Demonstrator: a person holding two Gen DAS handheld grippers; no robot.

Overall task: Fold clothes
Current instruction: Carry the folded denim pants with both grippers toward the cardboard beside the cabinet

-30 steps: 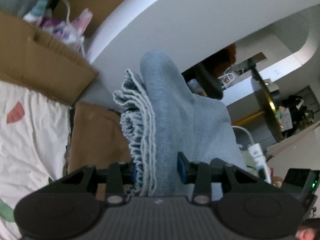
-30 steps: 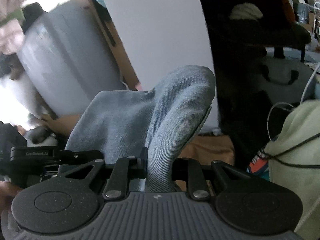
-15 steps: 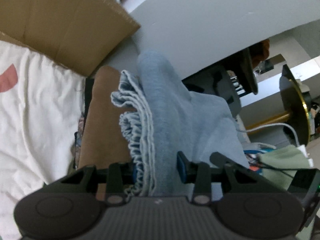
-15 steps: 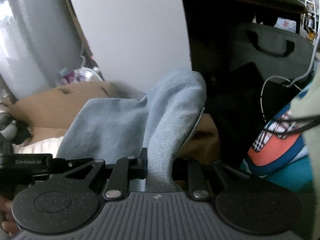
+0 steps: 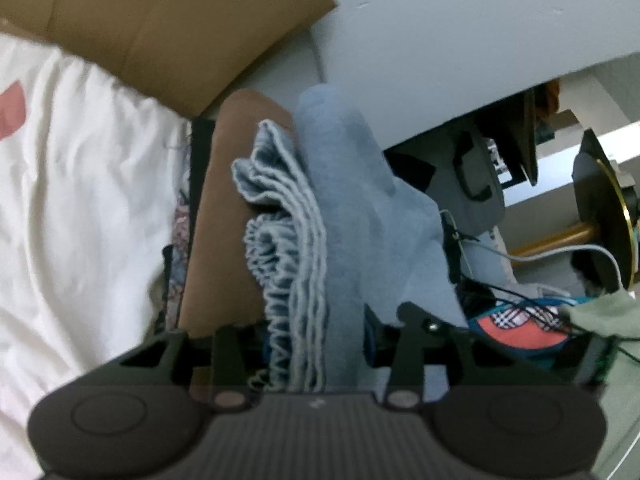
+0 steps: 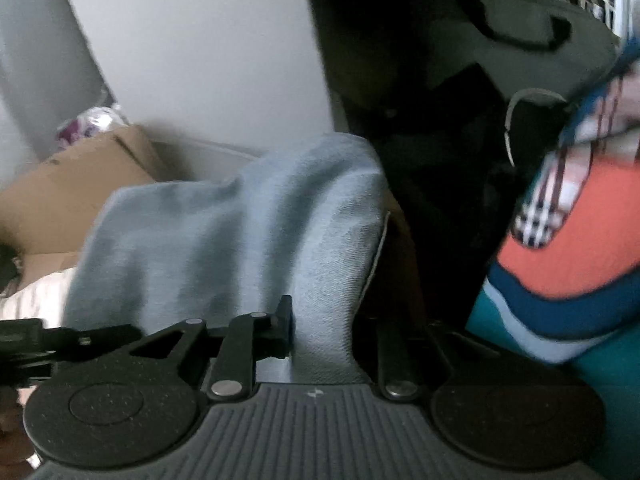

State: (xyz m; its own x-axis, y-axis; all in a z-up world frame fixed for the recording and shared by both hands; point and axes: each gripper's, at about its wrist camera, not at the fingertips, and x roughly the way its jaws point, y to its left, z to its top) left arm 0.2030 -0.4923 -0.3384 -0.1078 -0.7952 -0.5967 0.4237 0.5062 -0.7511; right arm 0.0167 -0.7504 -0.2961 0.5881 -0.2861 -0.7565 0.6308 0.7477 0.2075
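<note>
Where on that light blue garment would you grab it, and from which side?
Judging by its pose, the bunched, gathered edge of the light blue garment is best, approached from the near side along the fold, as the left tool does now: layers stack there, so one pinch catches them all. Its jaws are opening.

Cardboard box (image 5: 160, 28) crowds the left; corded clutter (image 5: 520, 312) blocks the right; white bedding (image 5: 80, 200) lies open.

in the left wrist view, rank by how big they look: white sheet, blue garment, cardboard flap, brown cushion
1. white sheet
2. blue garment and cardboard flap look alike; the garment sits nearer the camera, so unranked
3. brown cushion, partly hidden
</note>
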